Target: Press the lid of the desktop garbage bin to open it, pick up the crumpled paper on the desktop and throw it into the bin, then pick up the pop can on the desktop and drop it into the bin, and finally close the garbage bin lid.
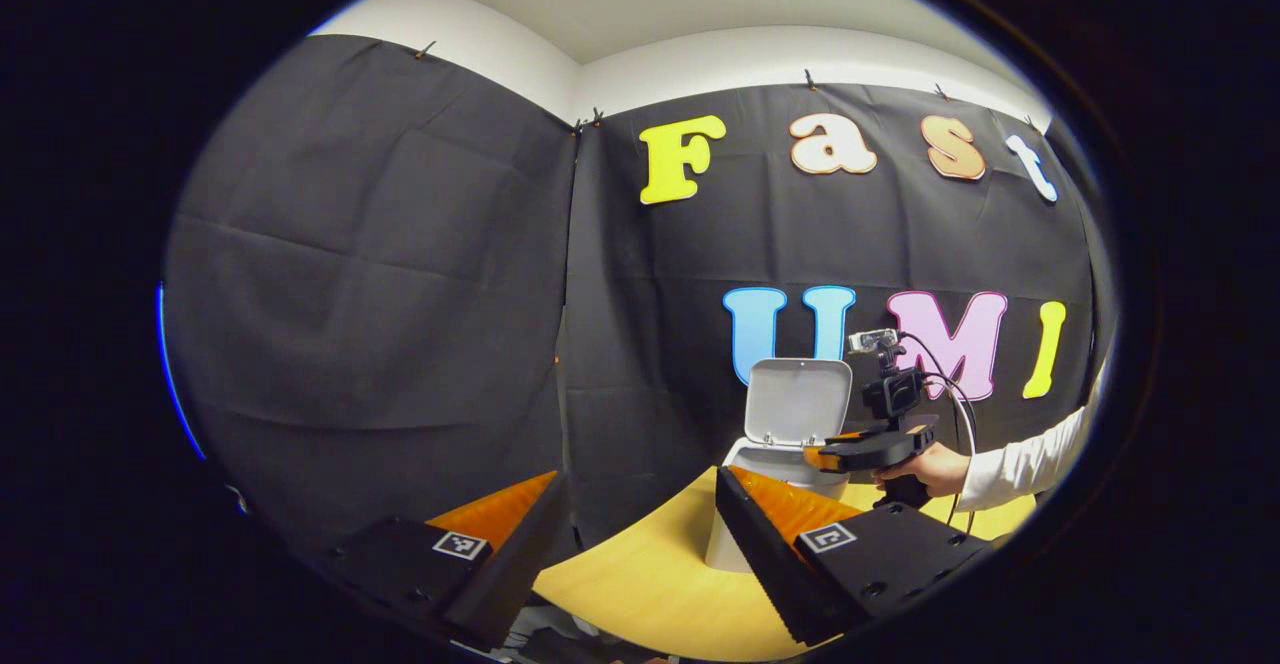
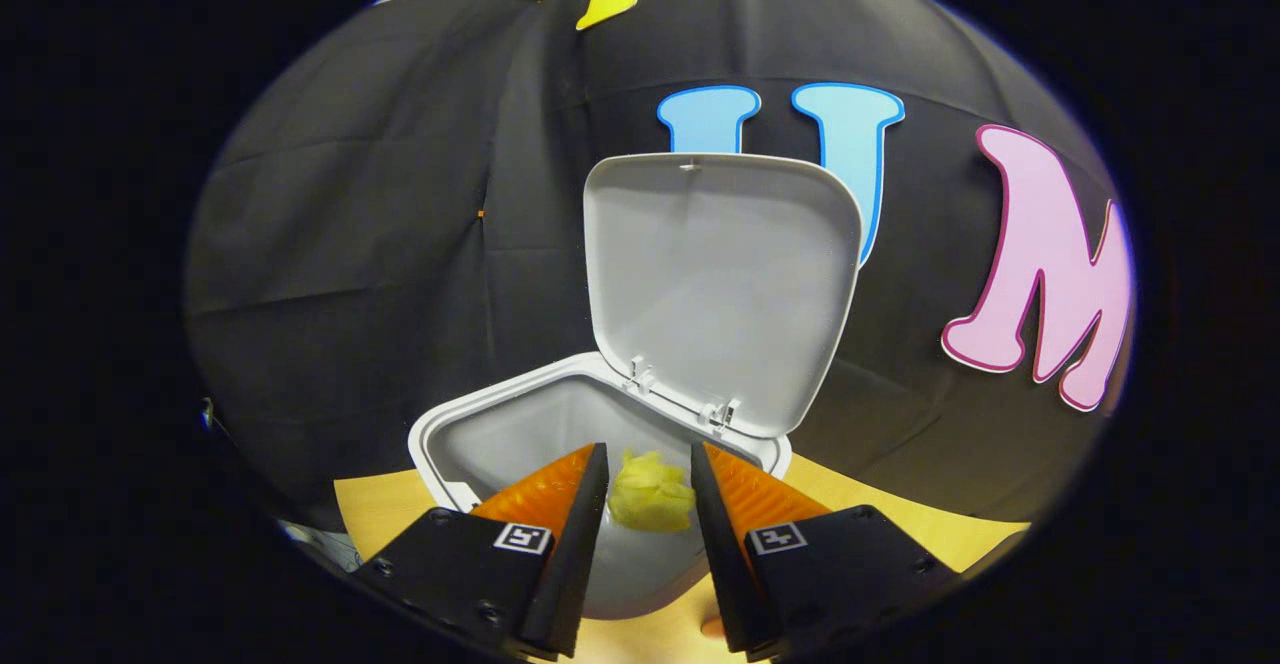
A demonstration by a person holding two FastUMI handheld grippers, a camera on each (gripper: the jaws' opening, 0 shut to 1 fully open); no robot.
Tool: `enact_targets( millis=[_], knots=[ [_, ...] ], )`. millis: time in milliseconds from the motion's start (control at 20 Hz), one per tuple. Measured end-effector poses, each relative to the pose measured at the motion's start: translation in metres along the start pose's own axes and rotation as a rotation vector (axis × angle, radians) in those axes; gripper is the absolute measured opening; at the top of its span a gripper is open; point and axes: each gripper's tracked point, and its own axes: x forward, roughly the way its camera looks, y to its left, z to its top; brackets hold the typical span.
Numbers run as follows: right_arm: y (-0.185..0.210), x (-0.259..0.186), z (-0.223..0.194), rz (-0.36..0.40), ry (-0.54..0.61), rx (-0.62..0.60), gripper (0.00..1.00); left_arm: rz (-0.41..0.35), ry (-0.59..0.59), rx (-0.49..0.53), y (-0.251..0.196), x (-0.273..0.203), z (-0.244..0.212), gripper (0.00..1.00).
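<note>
Over the open mouth of the white plastic desktop garbage bin (image 2: 520,424) I am hanging my right gripper (image 2: 648,504), its jaws spread a little with the crumpled yellow paper ball (image 2: 650,491) sitting between them. I cannot tell whether the pads are touching the paper or whether it is already lying loose inside the bin. The white hinged lid (image 2: 715,284) is standing upright behind the opening. My left gripper (image 1: 640,544) is waiting spread and empty above the near edge of the yellow wooden table (image 1: 640,584), with the bin near the table's far edge.

I am judging the risks this way: if the paper is clinging to one pad, it may ride out with me and drop onto the table. I may also be nudging the light bin or knocking the raised lid shut while withdrawing.
</note>
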Motion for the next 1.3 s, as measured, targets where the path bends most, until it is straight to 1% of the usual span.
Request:
enact_targets(
  millis=[50, 100, 150, 200, 250, 400, 500, 600, 800, 1050, 1150, 1200, 1300],
  knots=[
    [-0.002, -0.002, 0.003, -0.002, -0.009, -0.008, 0.69, -0.013, 0.002, -0.008, -0.004, 0.000, -0.002, 0.97],
    [-0.003, -0.003, 0.004, -0.005, -0.012, -0.010, 0.85, -0.026, 0.000, -0.011, -0.007, 0.002, -0.004, 0.97],
    [-0.005, -0.006, 0.005, -0.009, -0.016, -0.006, 0.88, -0.033, -0.001, -0.010, -0.009, 0.004, -0.005, 0.97],
    [-0.007, -0.010, 0.009, -0.011, -0.025, 0.003, 0.93, -0.044, -0.004, -0.010, -0.013, 0.007, -0.008, 0.97],
    [-0.008, -0.015, 0.016, -0.012, -0.039, 0.010, 0.96, -0.067, -0.009, -0.016, -0.021, 0.009, -0.009, 0.97],
    [-0.023, -0.032, 0.034, -0.039, -0.086, 0.017, 0.97, -0.147, -0.021, -0.020, -0.048, 0.017, -0.019, 0.96],
    [-0.036, -0.047, 0.042, -0.056, -0.104, 0.028, 0.97, -0.193, -0.016, -0.002, -0.067, 0.027, -0.027, 0.96],
    [-0.052, -0.064, 0.052, -0.088, -0.127, 0.022, 0.97, -0.243, -0.020, 0.005, -0.088, 0.035, -0.031, 0.96],
    [-0.084, -0.112, 0.077, -0.149, -0.170, 0.039, 0.97, -0.396, -0.030, -0.021, -0.146, 0.049, -0.044, 0.97],
    [-0.138, -0.194, 0.104, -0.277, -0.240, 0.001, 0.97, -0.580, -0.024, -0.029, -0.233, 0.063, -0.081, 0.97],
    [-0.157, -0.226, 0.107, -0.331, -0.255, 0.001, 0.97, -0.633, -0.017, -0.027, -0.262, 0.068, -0.098, 0.97],
    [-0.166, -0.239, 0.108, -0.357, -0.258, 0.002, 0.97, -0.660, -0.015, -0.032, -0.276, 0.070, -0.108, 0.99],
    [-0.181, -0.267, 0.105, -0.404, -0.257, -0.003, 0.97, -0.685, 0.011, -0.025, -0.301, 0.079, -0.132, 0.97]
  ],
)
